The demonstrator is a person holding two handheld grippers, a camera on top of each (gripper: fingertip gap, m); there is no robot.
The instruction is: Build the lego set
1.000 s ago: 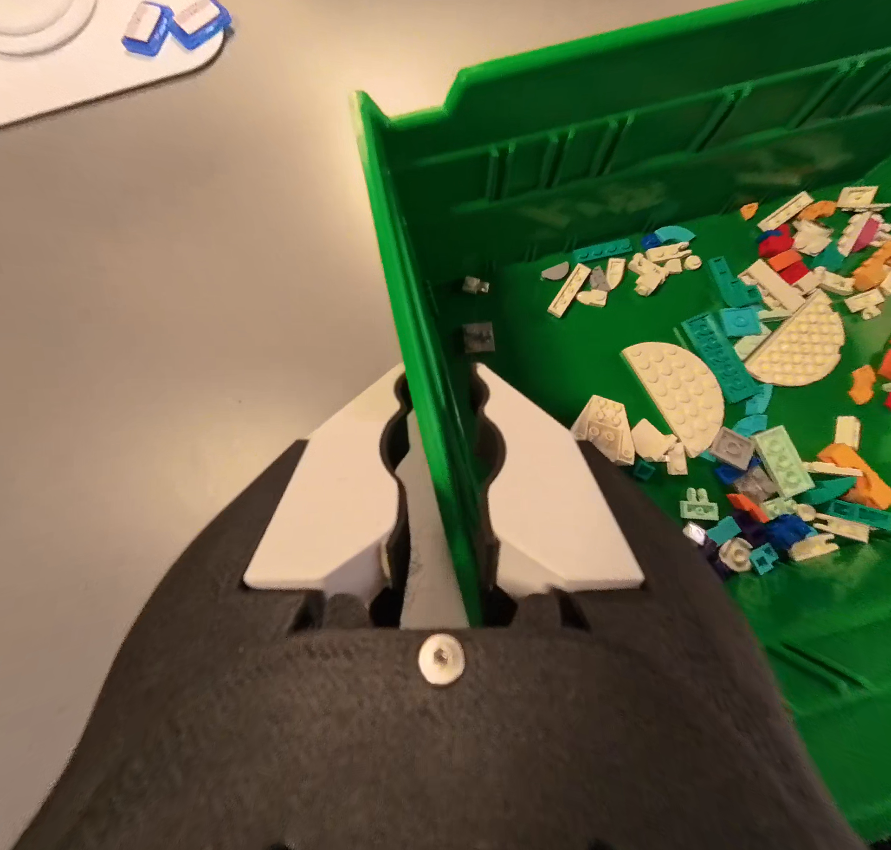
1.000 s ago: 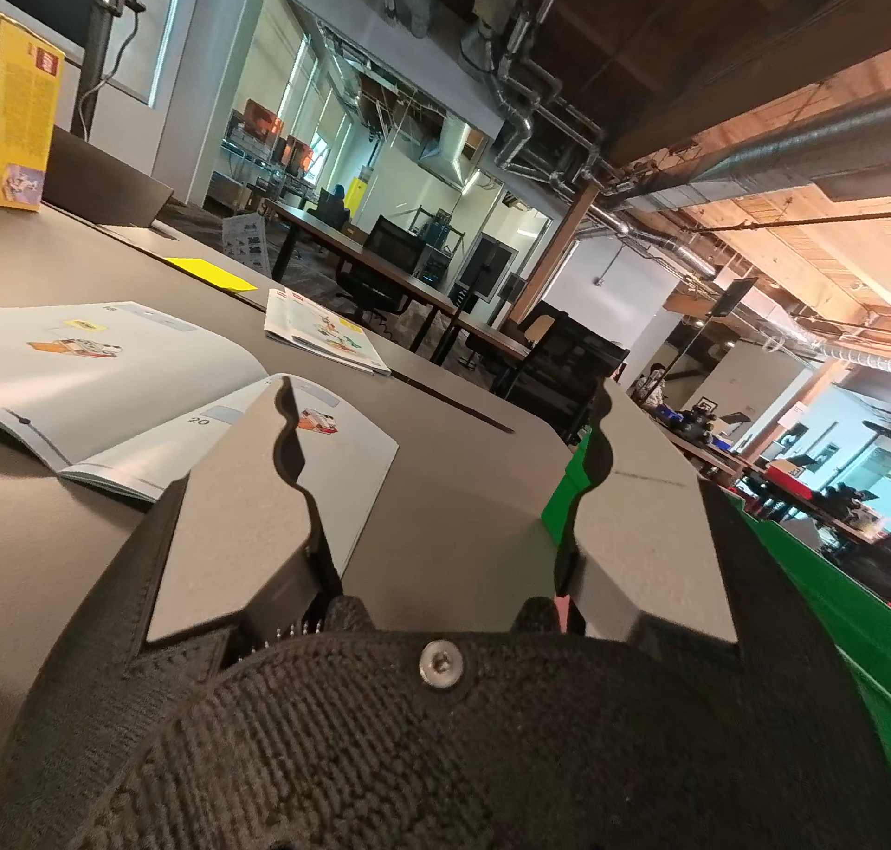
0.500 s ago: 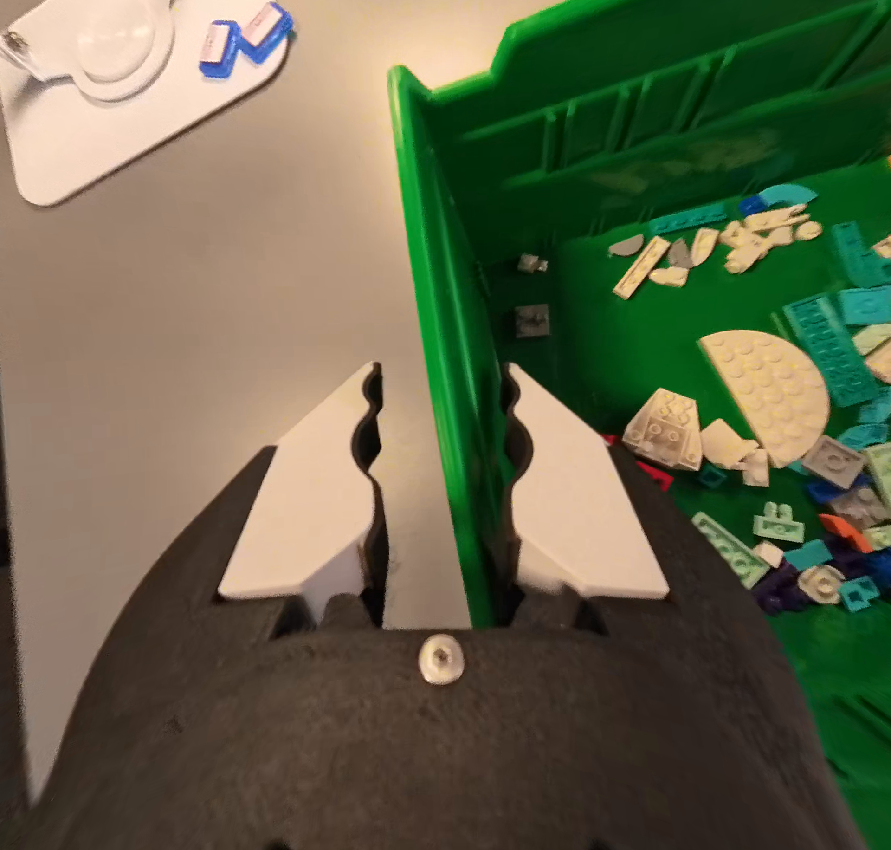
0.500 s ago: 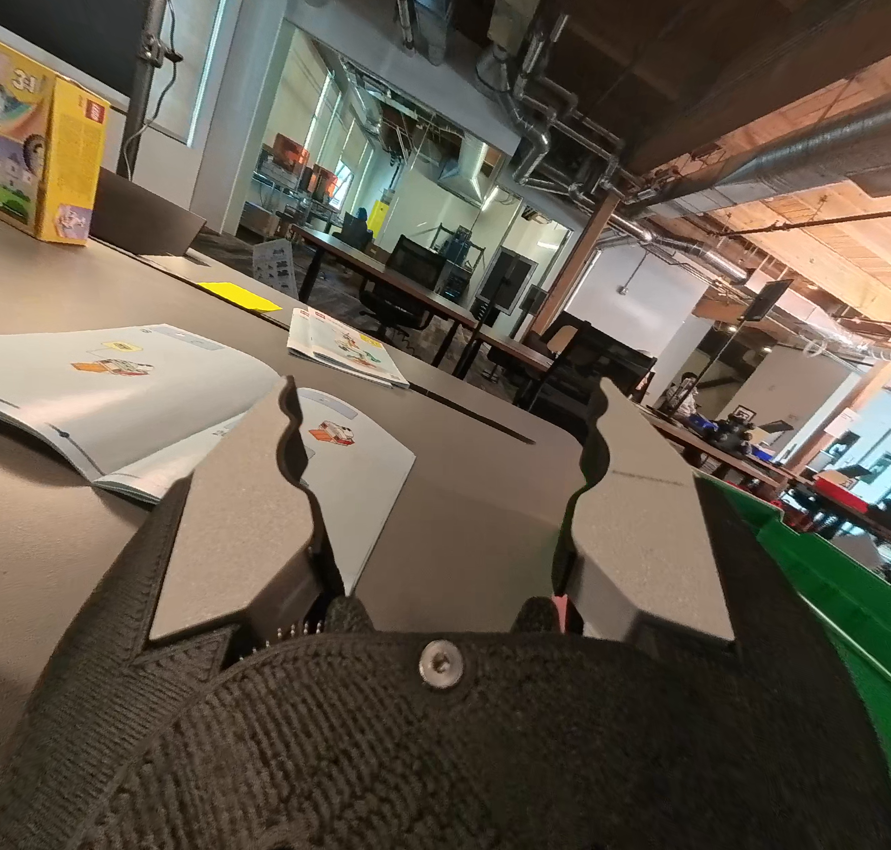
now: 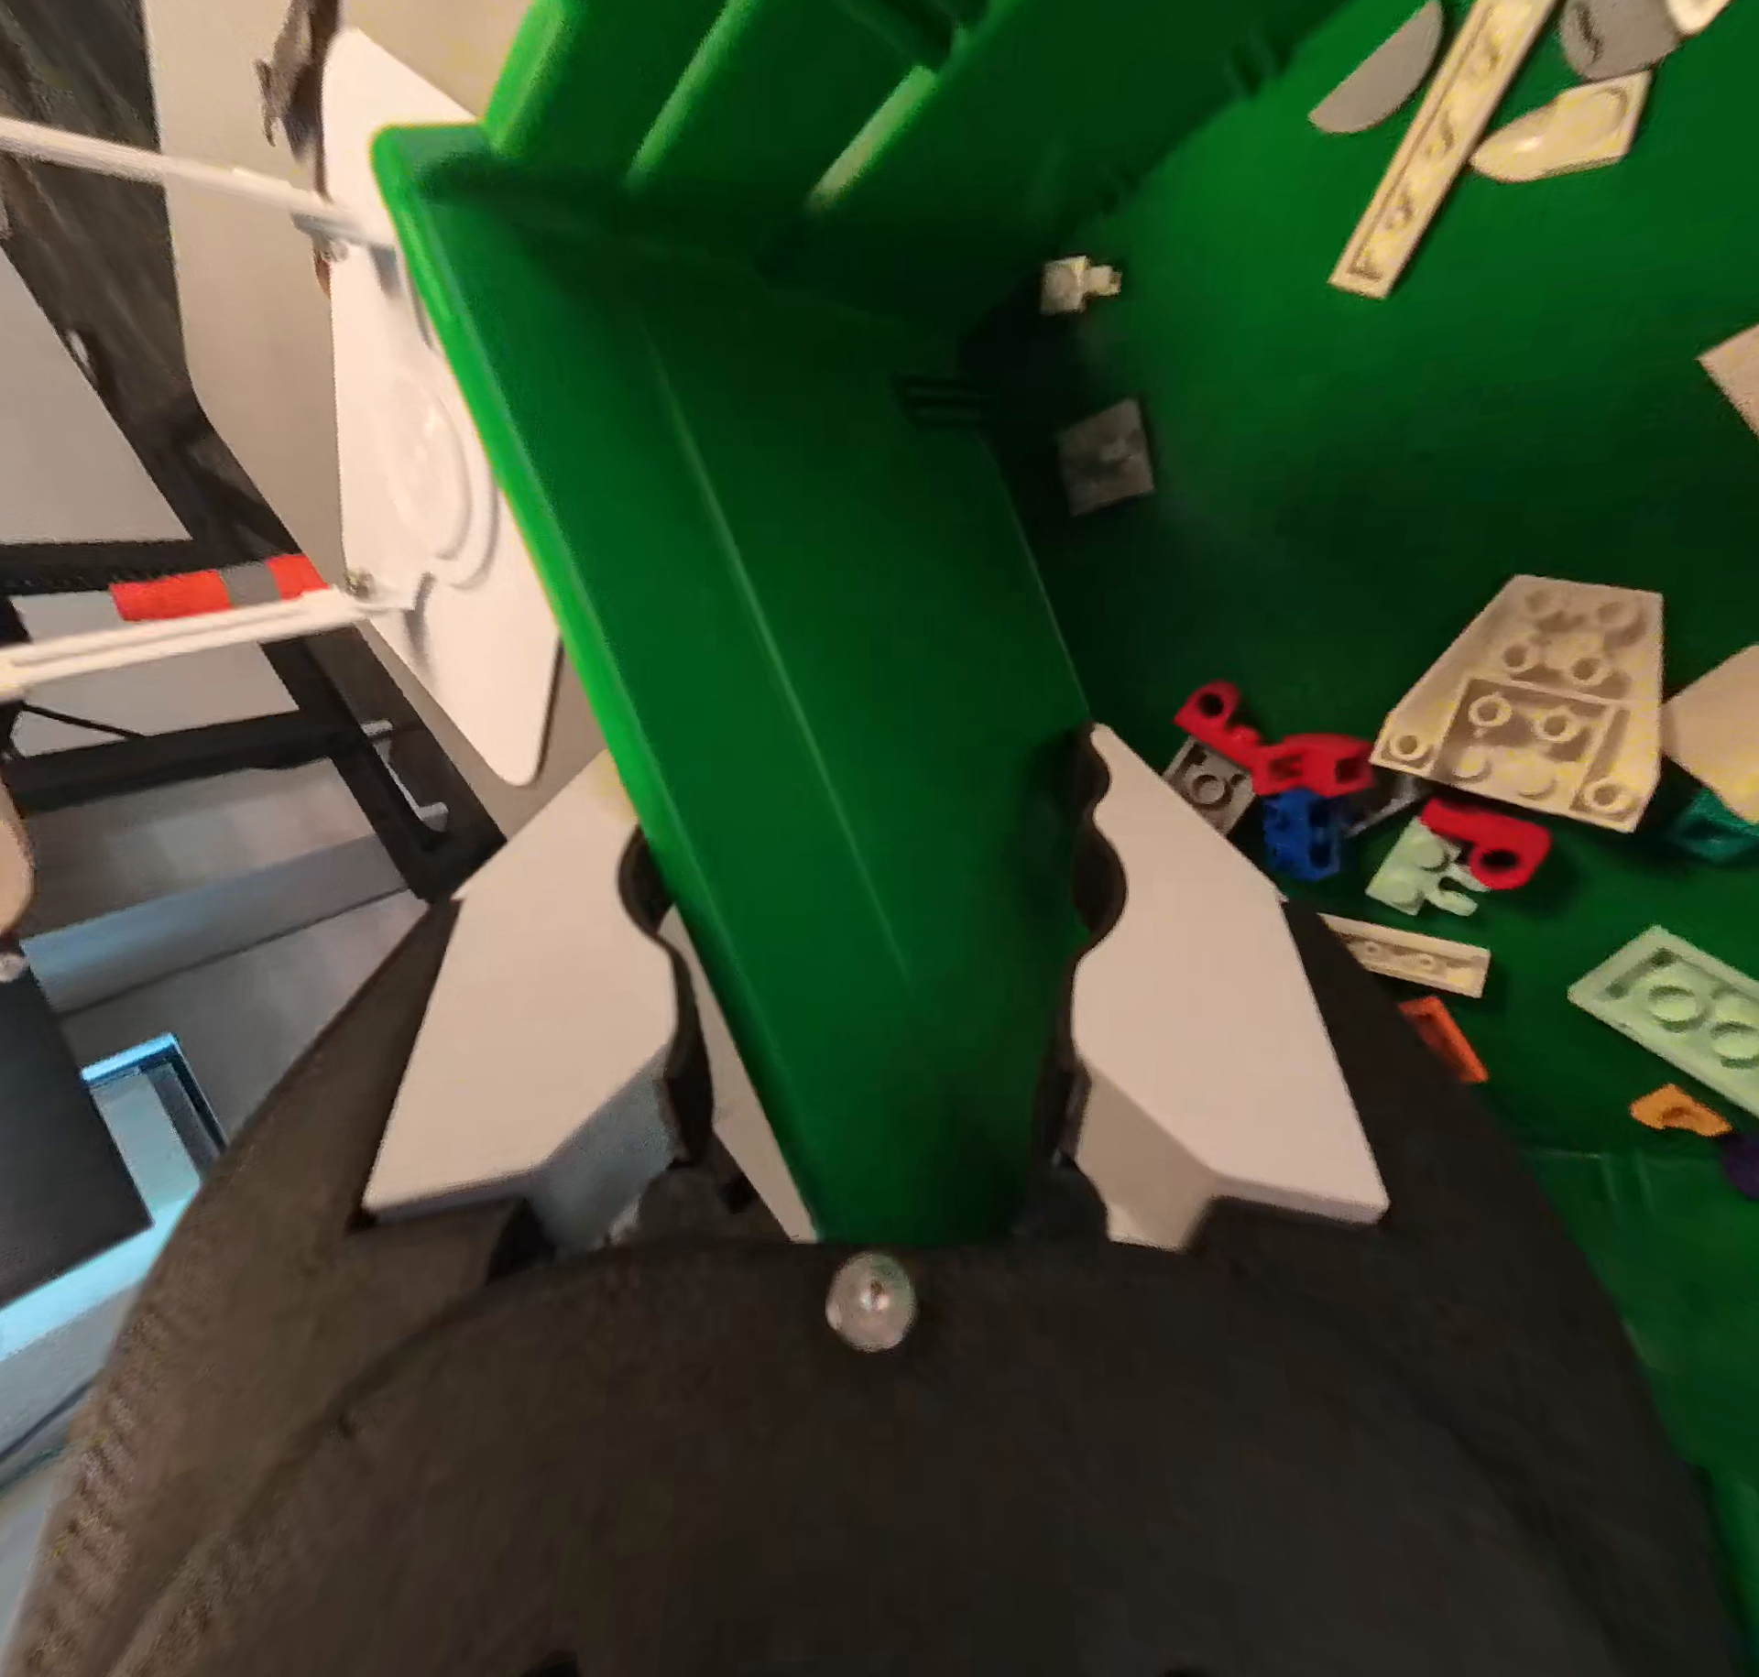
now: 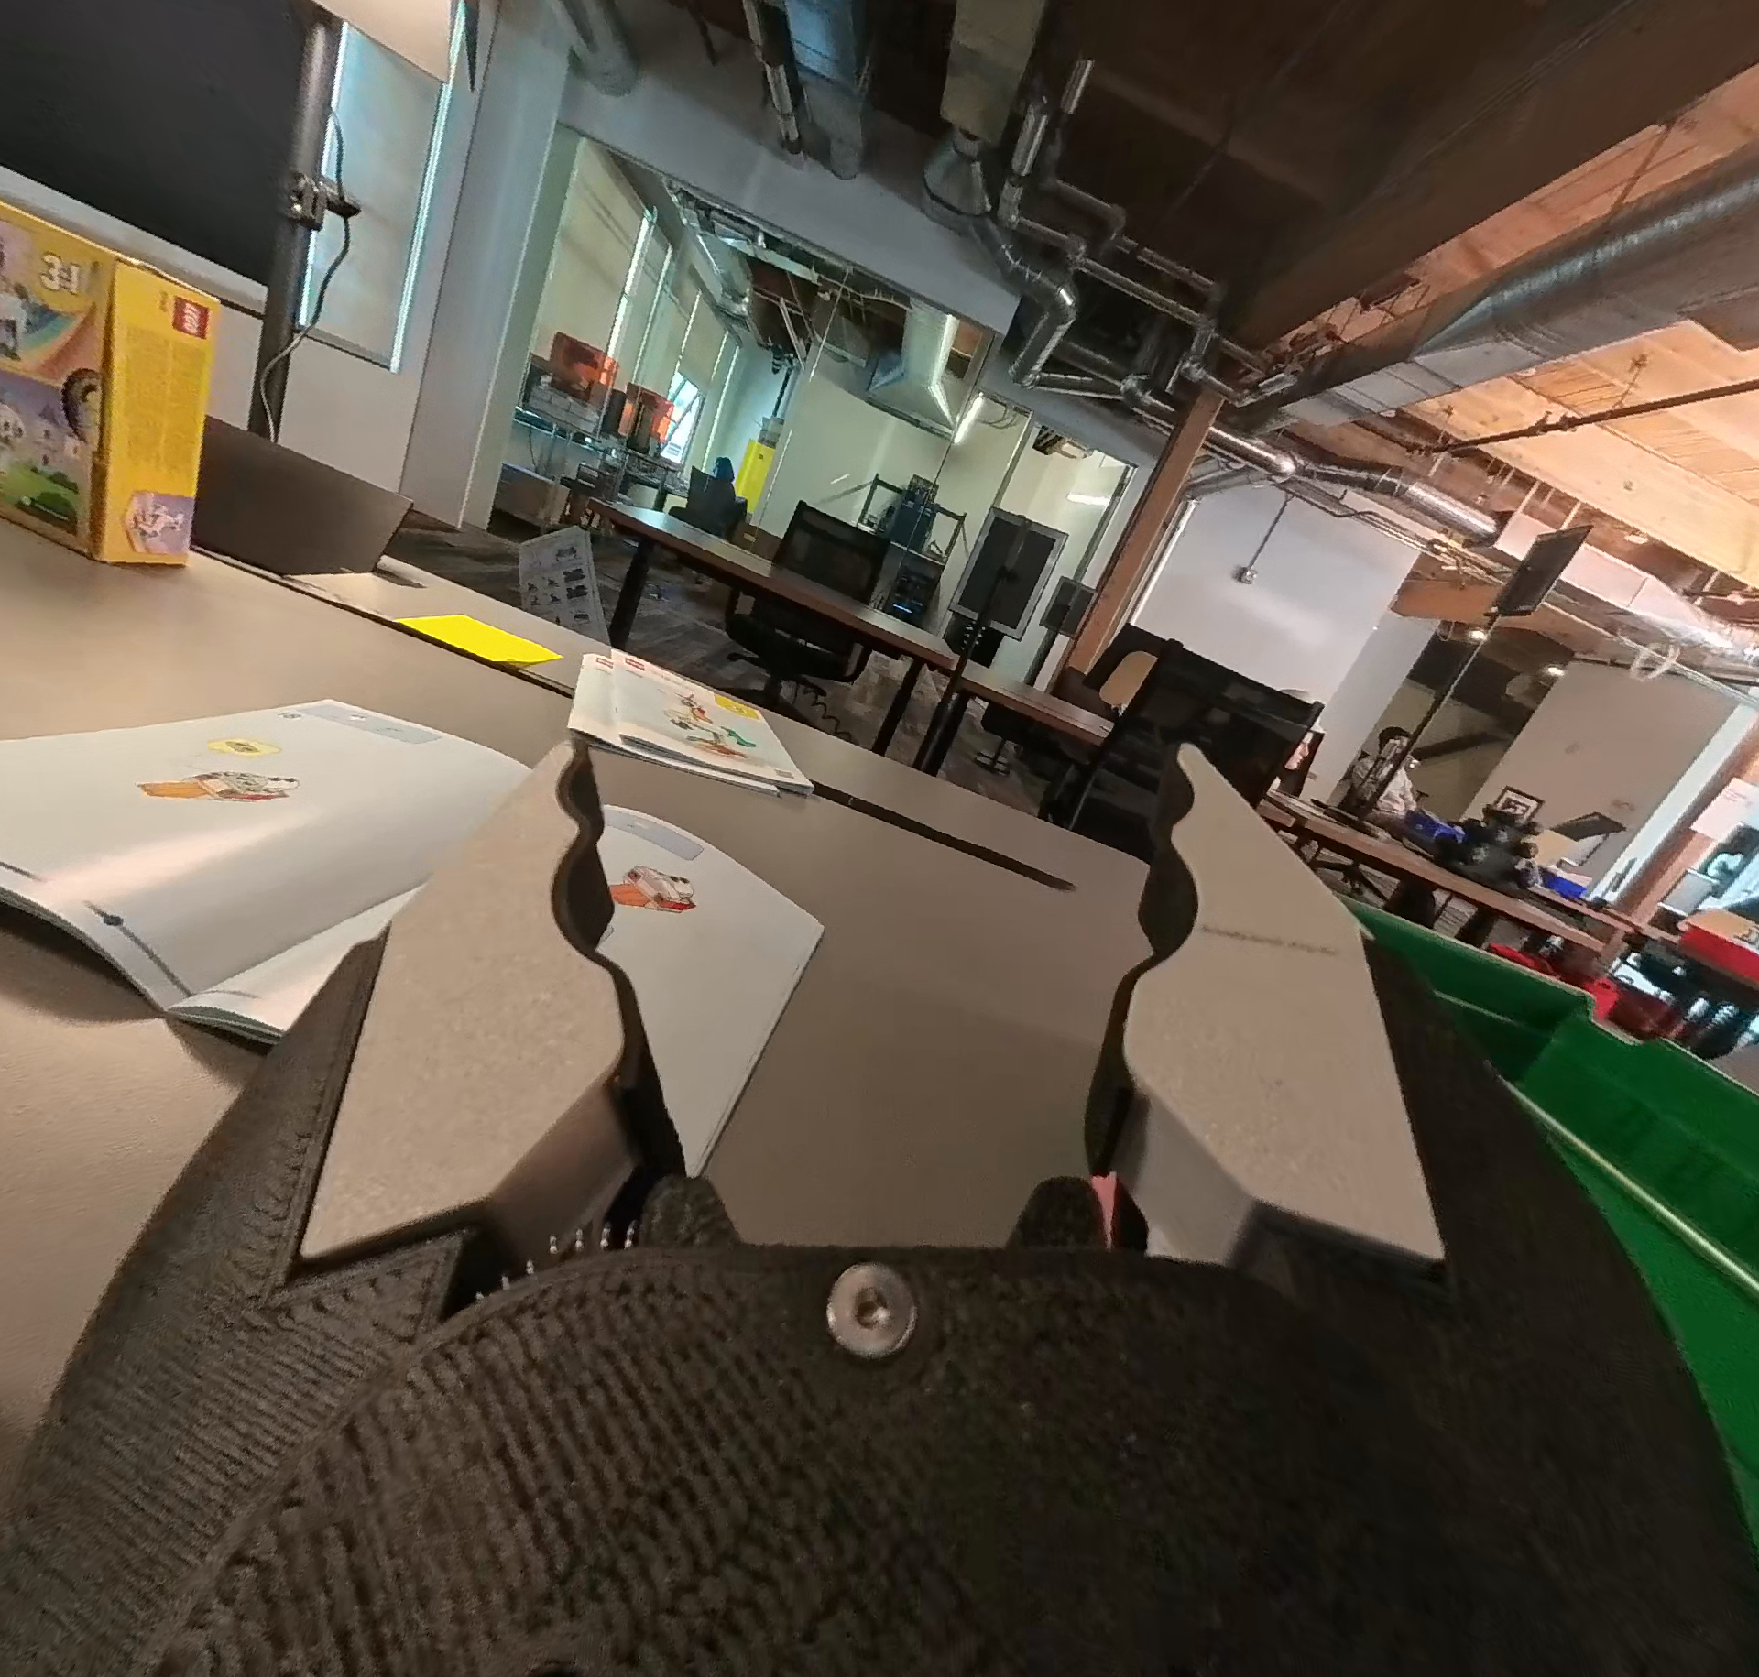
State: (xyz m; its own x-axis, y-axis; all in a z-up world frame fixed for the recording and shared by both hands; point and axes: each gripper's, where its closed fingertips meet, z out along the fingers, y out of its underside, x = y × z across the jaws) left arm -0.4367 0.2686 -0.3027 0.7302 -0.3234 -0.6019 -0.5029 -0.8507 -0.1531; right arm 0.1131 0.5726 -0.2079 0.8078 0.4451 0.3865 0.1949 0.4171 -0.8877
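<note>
Green bin wall, stiff and slick, stands between my left gripper jaws, parted, contact unclear; small light bricks scatter inside. Right gripper gapes empty.

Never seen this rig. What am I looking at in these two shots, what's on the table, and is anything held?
There is no robot arm here: a person holds a pair of hand-held tongs in each hand, and each has a camera looking forward along its two pale fingers.

The left wrist view shows the left tongs open, straddling the side wall of a green bin without clamping it. Loose lego pieces lie on the bin floor.

The right wrist view shows the right tongs open and empty, low over a grey table. On it lie an open instruction booklet, a closed booklet and a yellow box; the bin's edge shows at the right.
</note>
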